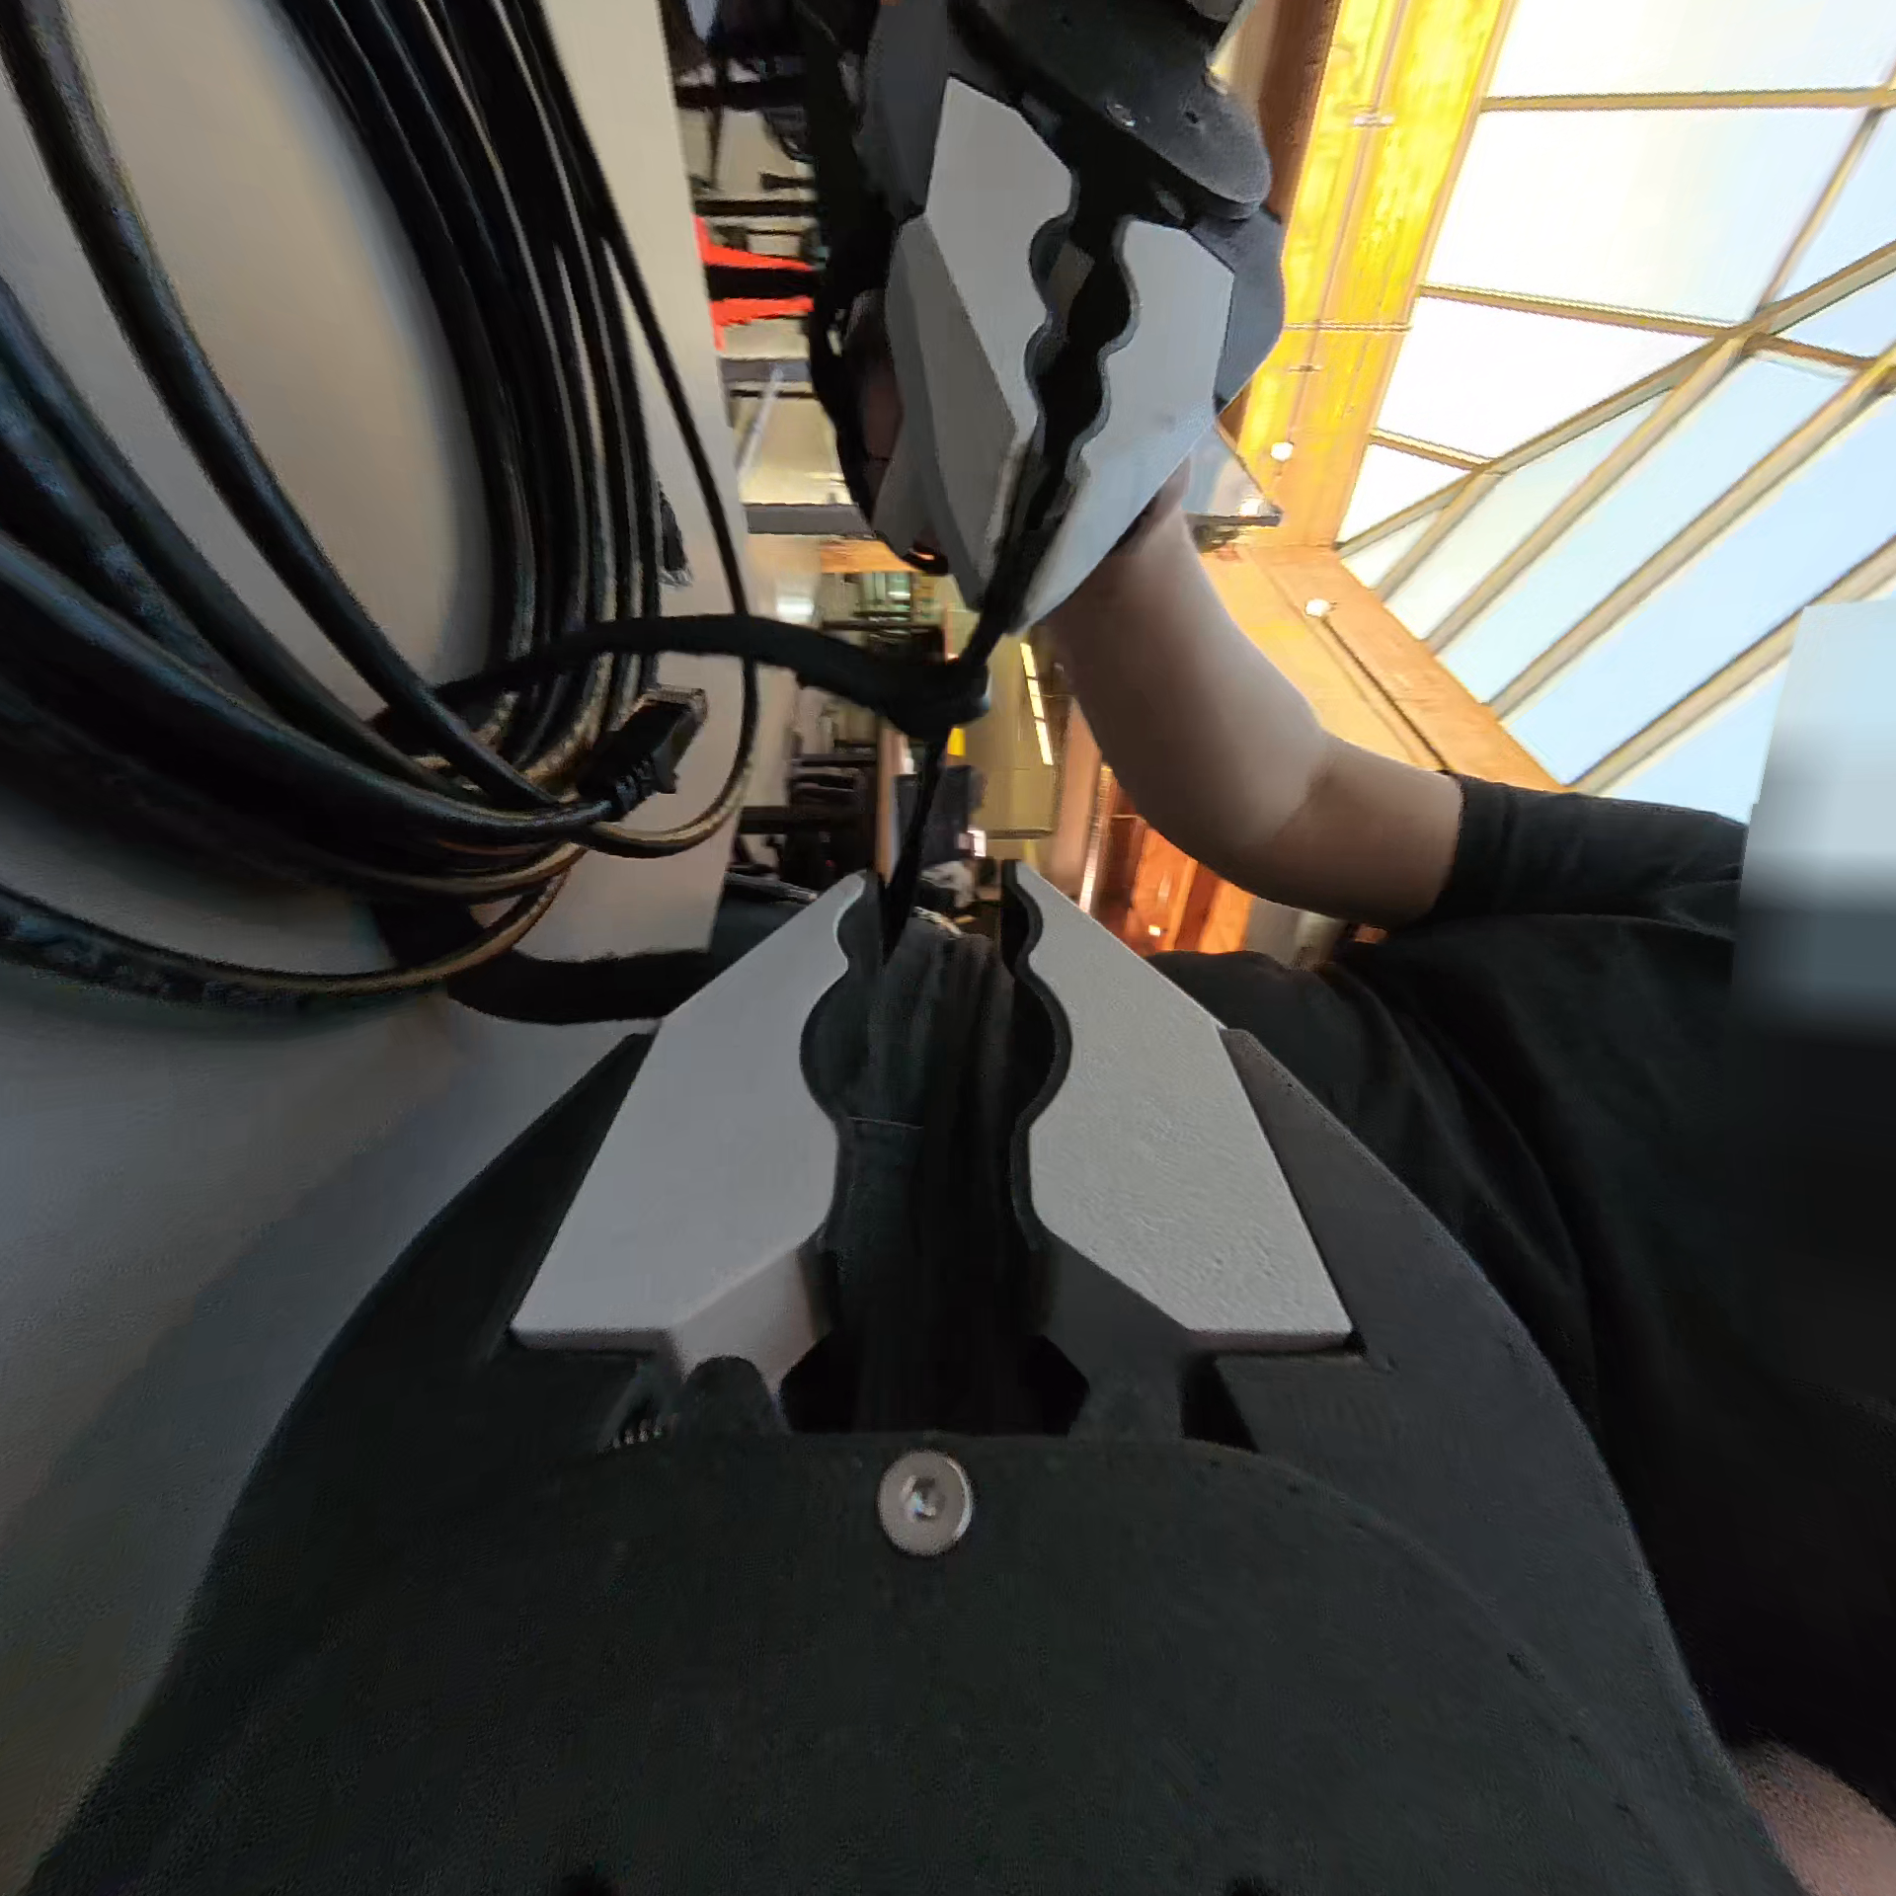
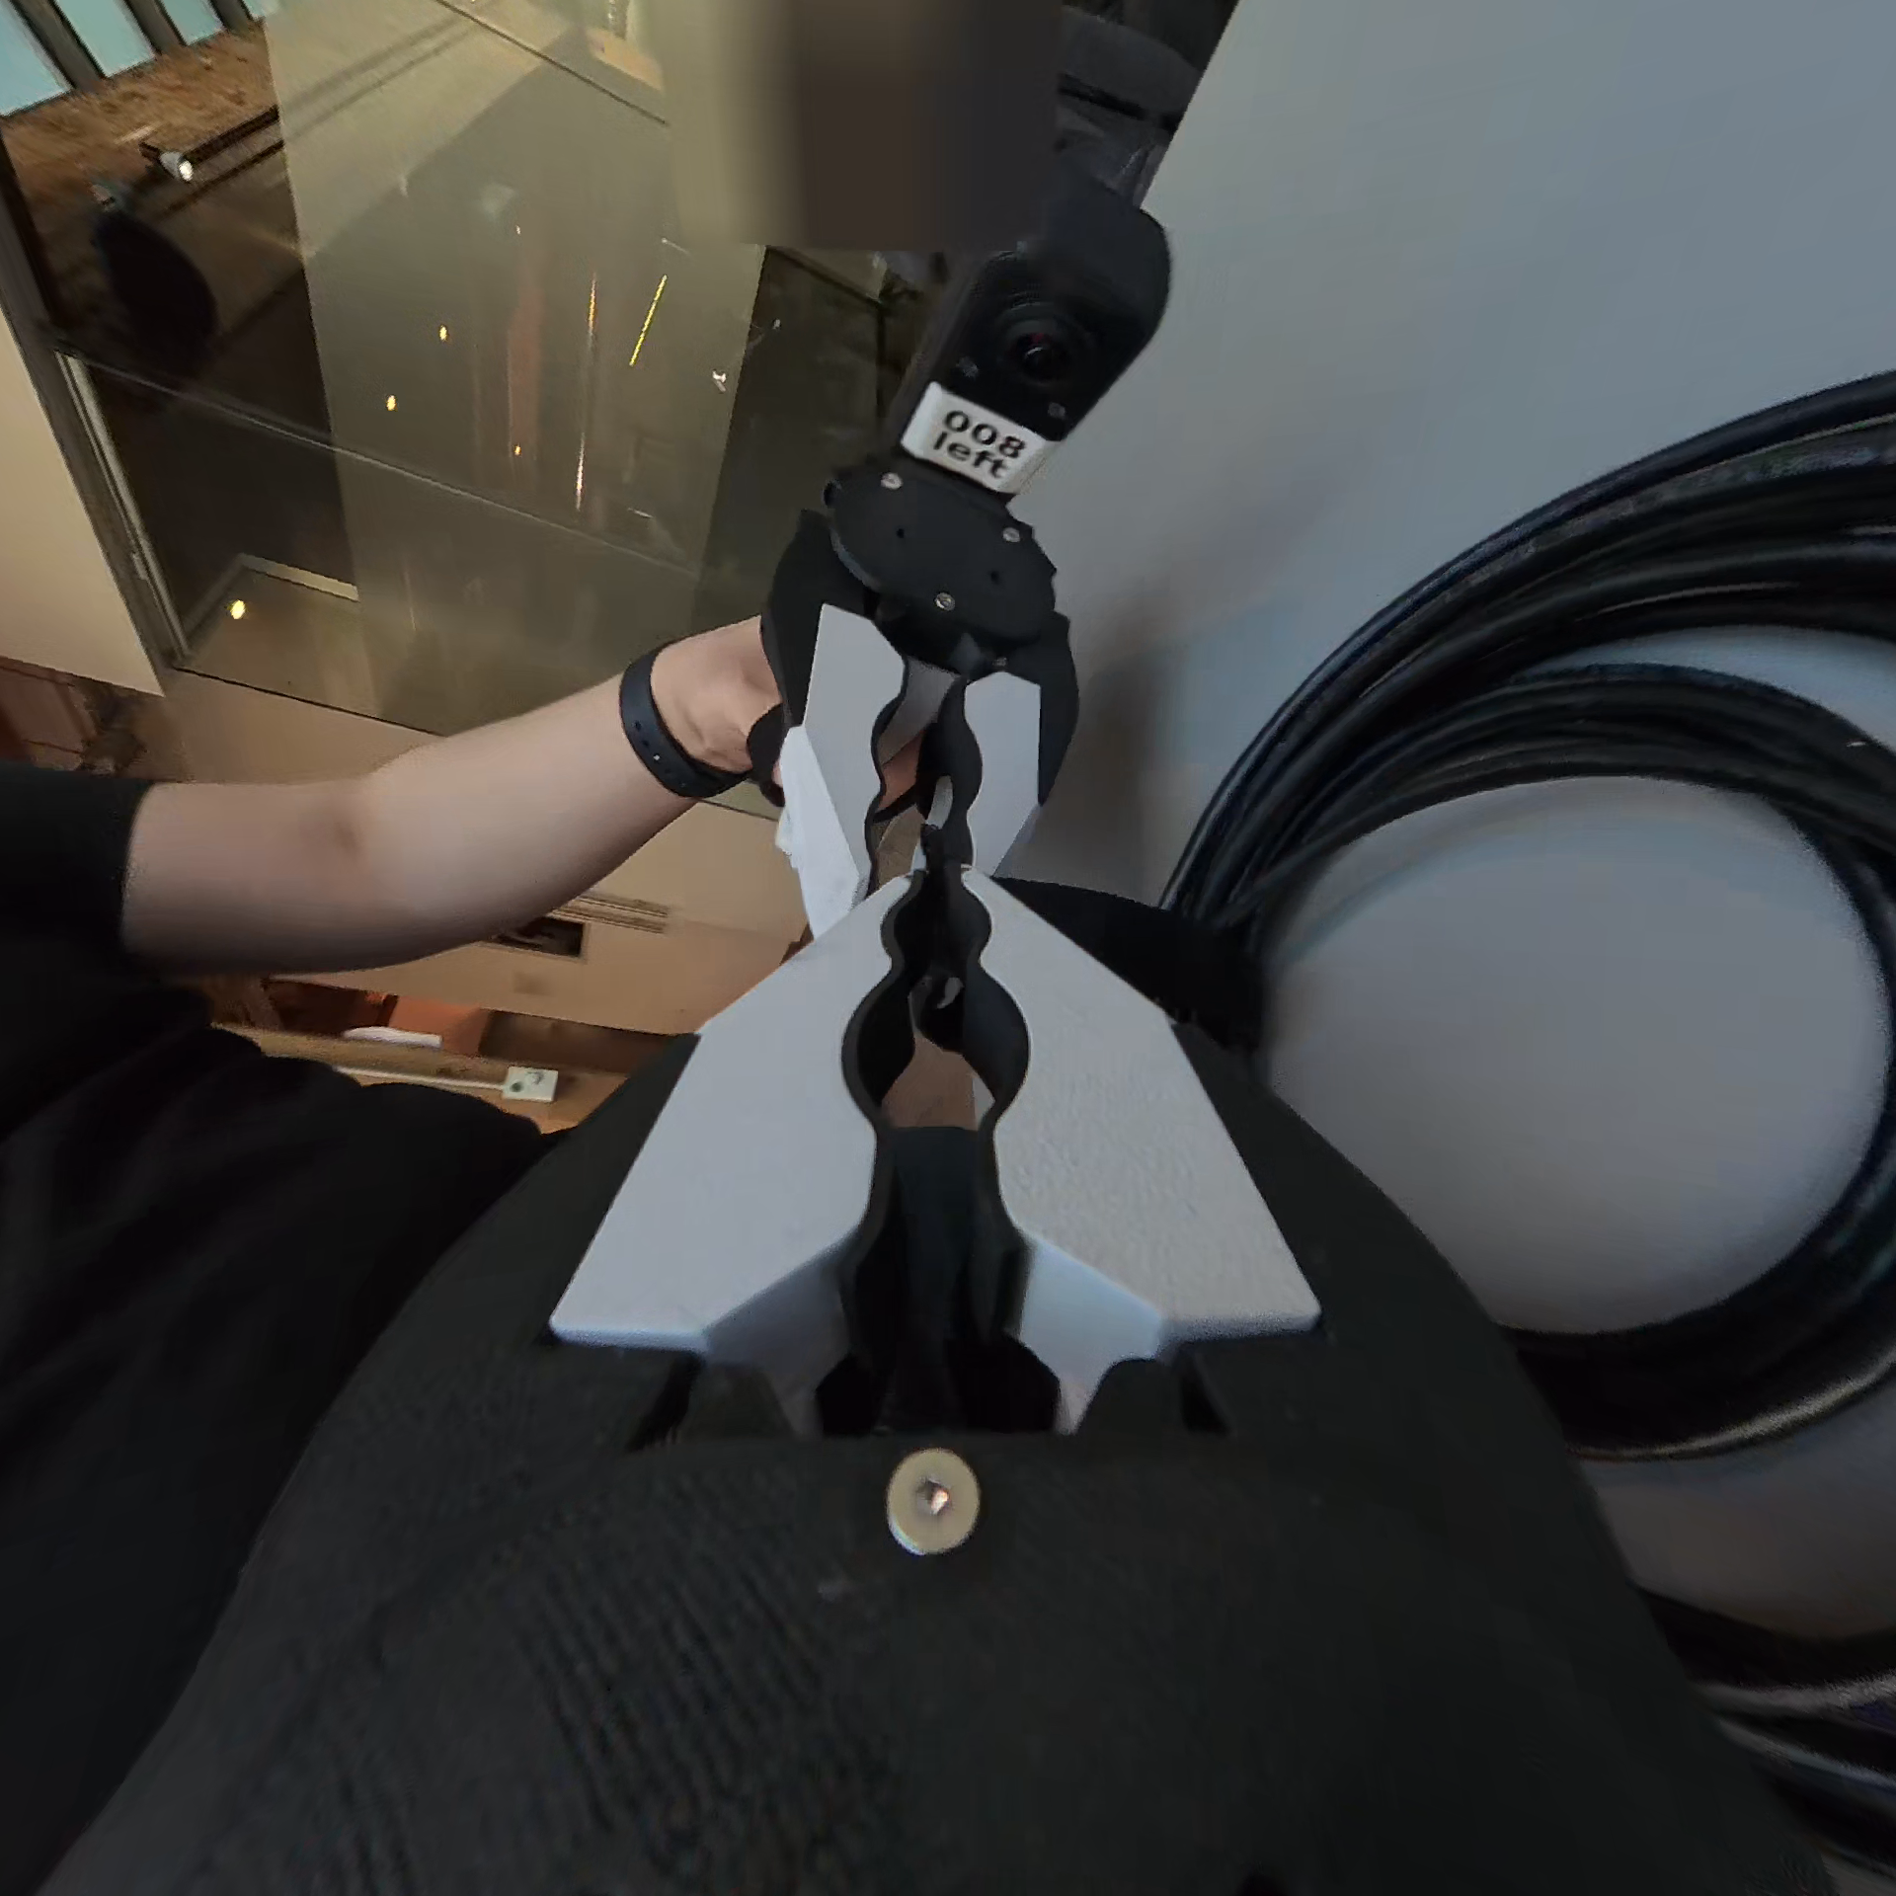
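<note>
Right gripper (image 2: 939,891) nearly closed, we pinch a black strap (image 1: 923,703) running to our narrowly parted left gripper (image 1: 939,898), its hold unclear, beside coiled cables (image 1: 257,667).

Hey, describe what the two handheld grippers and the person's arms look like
Both the left gripper and the right gripper have light grey angular fingers with wavy black inner pads on a black textured body with a silver screw. The left one carries a black camera with a white label. The person wears black short sleeves and a black wristband.
</note>
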`<state>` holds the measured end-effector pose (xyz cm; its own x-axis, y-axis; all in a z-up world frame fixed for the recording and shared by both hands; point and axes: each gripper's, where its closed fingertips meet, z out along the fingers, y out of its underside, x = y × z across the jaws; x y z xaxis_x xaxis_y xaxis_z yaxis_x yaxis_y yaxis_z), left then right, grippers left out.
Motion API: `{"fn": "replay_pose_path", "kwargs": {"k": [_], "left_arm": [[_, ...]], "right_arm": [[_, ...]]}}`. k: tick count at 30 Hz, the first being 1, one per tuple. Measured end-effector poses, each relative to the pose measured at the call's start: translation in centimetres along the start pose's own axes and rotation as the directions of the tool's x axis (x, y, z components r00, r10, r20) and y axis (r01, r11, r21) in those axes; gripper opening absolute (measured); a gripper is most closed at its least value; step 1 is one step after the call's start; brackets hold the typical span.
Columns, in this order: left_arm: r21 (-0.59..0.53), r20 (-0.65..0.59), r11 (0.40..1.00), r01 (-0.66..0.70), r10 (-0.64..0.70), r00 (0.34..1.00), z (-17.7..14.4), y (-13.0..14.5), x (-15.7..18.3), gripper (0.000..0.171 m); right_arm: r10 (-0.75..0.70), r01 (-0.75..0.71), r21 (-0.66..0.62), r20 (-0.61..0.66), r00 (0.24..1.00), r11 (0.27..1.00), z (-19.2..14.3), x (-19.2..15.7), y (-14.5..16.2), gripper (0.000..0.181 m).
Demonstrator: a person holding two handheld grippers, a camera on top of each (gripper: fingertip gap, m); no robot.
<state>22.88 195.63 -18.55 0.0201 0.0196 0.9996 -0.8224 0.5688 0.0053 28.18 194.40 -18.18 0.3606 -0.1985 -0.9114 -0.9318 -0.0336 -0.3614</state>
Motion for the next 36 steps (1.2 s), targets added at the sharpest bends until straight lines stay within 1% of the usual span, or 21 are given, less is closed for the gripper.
{"fn": "replay_pose_path", "kwargs": {"k": [2, 4, 6, 7, 10, 12, 13, 15, 16, 18, 20, 23, 24, 25, 27, 28, 30, 32, 34, 36], "left_arm": [[0.022, 0.140, 0.996, -0.082, 0.078, 0.987, -1.3, -0.4, -0.7, 0.030], [0.020, 0.264, 0.986, -0.167, 0.156, 0.952, -2.6, -1.0, -0.9, 0.036], [-0.011, 0.354, 0.971, -0.238, 0.227, 0.907, -3.3, -1.8, -1.0, 0.041], [-0.034, 0.376, 0.963, -0.267, 0.260, 0.890, -3.3, -2.2, -0.8, 0.043], [-0.061, 0.373, 0.933, -0.355, 0.351, 0.859, -2.6, -4.3, 0.6, 0.043], [-0.103, 0.370, 0.901, -0.421, 0.428, 0.825, -2.0, -5.6, 1.3, 0.038], [-0.146, 0.374, 0.876, -0.459, 0.479, 0.794, -1.8, -6.0, 1.5, 0.035], [-0.242, 0.360, 0.829, -0.505, 0.559, 0.747, -1.4, -6.4, 1.9, 0.022], [-0.296, 0.333, 0.807, -0.511, 0.589, 0.737, -1.2, -6.1, 2.2, 0.011], [-0.392, 0.312, 0.767, -0.508, 0.630, 0.711, -1.2, -5.9, 2.2, 0.007], [-0.451, 0.285, 0.748, -0.487, 0.638, 0.715, -1.2, -5.6, 2.2, 0.004], [-0.470, 0.254, 0.757, -0.454, 0.609, 0.752, -1.0, -5.5, 2.0, 0.000], [-0.481, 0.266, 0.757, -0.443, 0.607, 0.749, -1.1, -5.5, 1.6, 0.000], [-0.491, 0.268, 0.753, -0.437, 0.608, 0.747, -1.2, -5.5, 1.3, 0.000], [-0.492, 0.256, 0.753, -0.436, 0.604, 0.755, -1.1, -5.4, 1.1, 0.000], [-0.488, 0.250, 0.752, -0.443, 0.606, 0.755, -1.1, -5.5, 1.2, 0.000], [-0.475, 0.243, 0.752, -0.457, 0.611, 0.753, -1.2, -5.7, 1.4, 0.000], [-0.461, 0.235, 0.756, -0.464, 0.609, 0.758, -1.4, -5.9, 1.7, 0.000], [-0.475, 0.234, 0.752, -0.457, 0.609, 0.758, -1.7, -5.9, 1.7, 0.000], [-0.495, 0.226, 0.741, -0.453, 0.614, 0.756, -1.8, -5.8, 1.7, 0.000]], "right_arm": [[-0.018, 0.019, 0.034, -0.053, 0.998, 0.999, -0.6, 0.2, -1.0, 0.000], [-0.027, 0.033, 0.058, -0.099, 0.995, 0.998, -1.2, 0.1, -2.0, 0.000], [-0.047, 0.057, 0.056, -0.155, 0.987, 0.997, -1.5, 0.0, -2.6, 0.000], [-0.064, 0.071, 0.036, -0.180, 0.982, 0.997, -1.5, -0.1, -2.7, 0.000], [-0.124, 0.118, -0.037, -0.235, 0.964, 0.992, -1.1, -0.5, -2.5, 0.000], [-0.143, 0.130, -0.065, -0.262, 0.955, 0.989, -0.9, -0.6, -2.6, 0.000], [-0.145, 0.130, -0.073, -0.261, 0.955, 0.989, -0.7, -0.7, -2.5, 0.000], [-0.148, 0.130, -0.086, -0.255, 0.956, 0.988, -0.3, -0.8, -2.3, 0.000], [-0.144, 0.128, -0.079, -0.265, 0.953, 0.989, -0.4, -0.7, -2.4, 0.000], [-0.124, 0.112, -0.063, -0.253, 0.959, 0.992, -0.4, -0.8, -2.3, 0.000], [-0.091, 0.086, -0.032, -0.240, 0.966, 0.996, -0.4, -0.8, -2.1, 0.000], [-0.073, 0.085, 0.043, -0.227, 0.971, 0.995, -0.9, -0.7, -2.0, 0.004], [-0.068, 0.091, 0.095, -0.217, 0.974, 0.991, -1.2, -0.8, -2.2, 0.010], [-0.058, 0.093, 0.154, -0.217, 0.974, 0.984, -1.7, -0.8, -2.5, 0.011], [-0.074, 0.132, 0.239, -0.237, 0.969, 0.962, -2.6, -0.6, -2.5, 0.019], [-0.102, 0.170, 0.242, -0.269, 0.958, 0.955, -2.7, -0.3, -2.0, 0.019], [-0.163, 0.232, 0.178, -0.336, 0.928, 0.956, -2.1, 0.6, -0.1, 0.019], [-0.239, 0.280, 0.042, -0.408, 0.881, 0.959, -1.1, 1.8, 2.5, 0.021], [-0.332, 0.330, -0.092, -0.483, 0.811, 0.940, -0.3, 3.2, 4.5, 0.033], [-0.439, 0.388, -0.213, -0.536, 0.721, 0.897, 0.5, 4.2, 5.7, 0.057]]}}
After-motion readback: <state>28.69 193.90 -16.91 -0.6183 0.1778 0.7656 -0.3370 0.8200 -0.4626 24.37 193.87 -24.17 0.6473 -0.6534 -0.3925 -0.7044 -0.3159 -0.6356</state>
